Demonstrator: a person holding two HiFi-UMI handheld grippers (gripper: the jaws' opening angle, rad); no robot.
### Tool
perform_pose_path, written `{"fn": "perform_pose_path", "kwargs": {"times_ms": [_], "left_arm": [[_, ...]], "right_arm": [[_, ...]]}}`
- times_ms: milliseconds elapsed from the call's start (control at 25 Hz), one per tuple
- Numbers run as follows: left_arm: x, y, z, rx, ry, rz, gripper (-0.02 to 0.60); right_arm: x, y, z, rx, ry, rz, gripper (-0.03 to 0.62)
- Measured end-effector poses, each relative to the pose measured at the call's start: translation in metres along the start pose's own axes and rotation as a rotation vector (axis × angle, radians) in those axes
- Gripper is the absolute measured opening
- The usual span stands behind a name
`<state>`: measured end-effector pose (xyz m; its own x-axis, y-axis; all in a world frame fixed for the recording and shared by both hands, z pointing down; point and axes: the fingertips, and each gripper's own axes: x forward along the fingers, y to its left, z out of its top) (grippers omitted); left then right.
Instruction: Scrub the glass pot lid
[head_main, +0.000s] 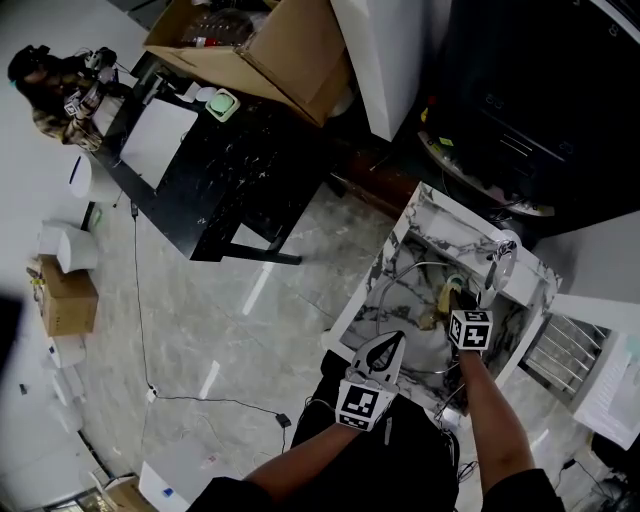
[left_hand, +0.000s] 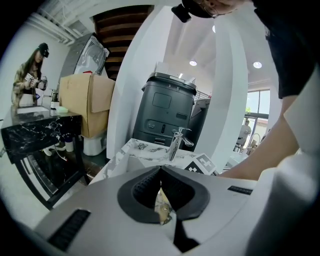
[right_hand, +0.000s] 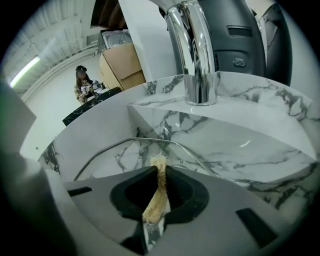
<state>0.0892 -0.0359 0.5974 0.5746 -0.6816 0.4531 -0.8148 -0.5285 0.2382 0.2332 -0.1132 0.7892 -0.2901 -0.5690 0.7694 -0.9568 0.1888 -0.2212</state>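
The glass pot lid (head_main: 421, 268) lies tilted in the marble sink (head_main: 438, 222); its thin metal rim (right_hand: 140, 141) arcs across the basin. My left gripper (head_main: 390, 342) is at the sink's near edge, jaws shut on the lid's edge (left_hand: 162, 206). My right gripper (head_main: 453, 299) reaches into the basin over the lid, shut on a flat yellowish fibrous scrubber (right_hand: 156, 196). The scrubber (head_main: 445, 297) pokes out just past the jaws. Whether it touches the glass cannot be told.
A chrome faucet (right_hand: 192, 50) stands at the sink's far side (head_main: 503, 256). A dark machine (left_hand: 164, 112) stands behind the sink. A black marble-top table (head_main: 230, 170) with a cardboard box (head_main: 265, 45) stands across the floor, with a person (head_main: 55, 85) beyond. A cable (head_main: 140, 330) runs over the floor.
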Motion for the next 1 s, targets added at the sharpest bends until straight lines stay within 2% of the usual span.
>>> {"fn": "perform_pose_path", "kwargs": {"times_ms": [1000], "left_arm": [[-0.014,-0.014,0.003,0.007,-0.047,-0.015,0.015]], "right_arm": [[-0.046,-0.011,-0.052,-0.02,0.108,-0.074,0.058]]}}
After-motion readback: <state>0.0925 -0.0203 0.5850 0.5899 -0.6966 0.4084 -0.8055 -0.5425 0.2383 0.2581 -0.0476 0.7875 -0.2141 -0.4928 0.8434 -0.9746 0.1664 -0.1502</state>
